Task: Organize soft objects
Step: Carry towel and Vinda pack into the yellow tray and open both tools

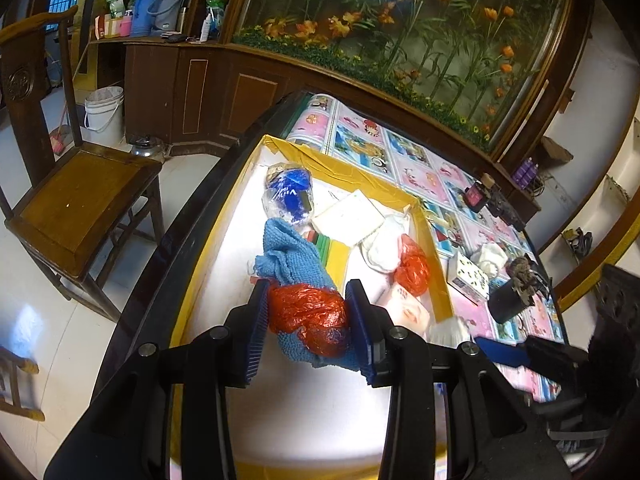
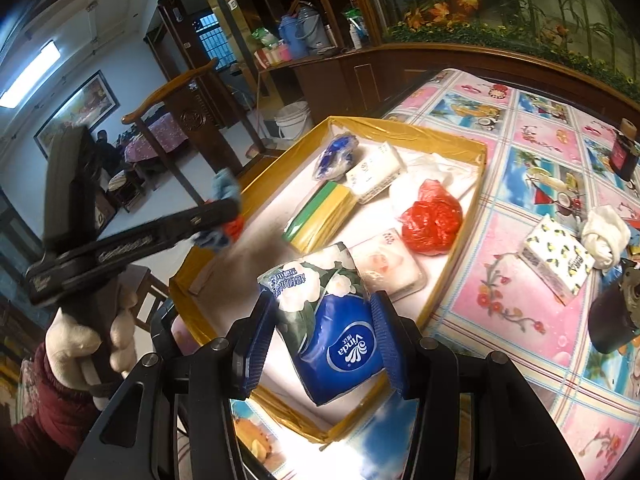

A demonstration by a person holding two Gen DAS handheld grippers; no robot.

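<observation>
Left tool (image 1: 308,320) clamping red bag (image 1: 306,314) and blue cloth (image 1: 292,256), right tool (image 2: 324,340) gripping tissue pack (image 2: 340,344) — over tray (image 2: 400,128) (yellow-edged)

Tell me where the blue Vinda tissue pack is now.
In the right wrist view, the blue Vinda tissue pack is gripped in the right gripper, above the near end of the yellow-edged white box.

tissue pack (image 2: 340,320): "vinda" in a white oval, upside down
chinese print above: unreadable

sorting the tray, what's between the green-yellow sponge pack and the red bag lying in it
In the right wrist view, a white labelled packet lies between sponge pack and red bag.
</observation>
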